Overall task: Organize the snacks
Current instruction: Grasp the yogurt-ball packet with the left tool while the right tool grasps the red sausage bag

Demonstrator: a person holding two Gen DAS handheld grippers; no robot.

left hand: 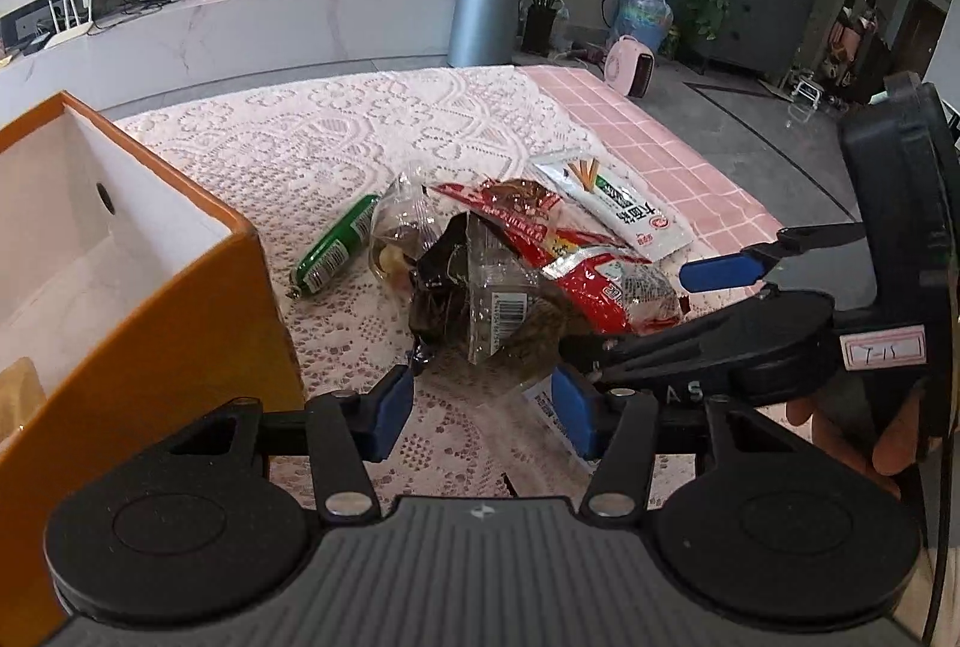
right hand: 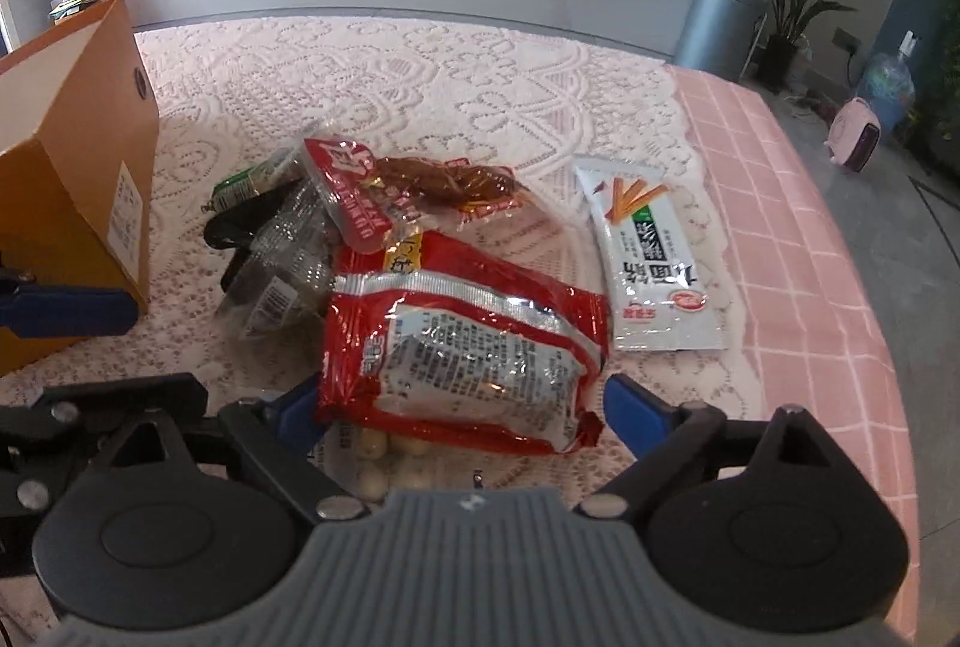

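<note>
A pile of snacks lies on the lace tablecloth [left hand: 336,149]: a green sausage [left hand: 333,245], a clear bag of dark snacks [left hand: 480,305], a red packet [right hand: 468,341], a red pack of brown meat [right hand: 420,185] and a white stick-snack packet [right hand: 654,257]. An open orange box [left hand: 150,299] stands left of the pile. My left gripper [left hand: 483,401] is open, low in front of the clear bag. My right gripper [right hand: 468,407] is open, its blue fingers on either side of the red packet's near end. A clear bag of pale round snacks [right hand: 384,461] lies under it.
The table's right part has a pink checked cloth [right hand: 804,239] that ends at the floor. Beyond the table are a white counter [left hand: 252,23], a grey bin [left hand: 483,17], plants and a pink heater [left hand: 630,65]. The orange box also shows at left in the right wrist view [right hand: 78,179].
</note>
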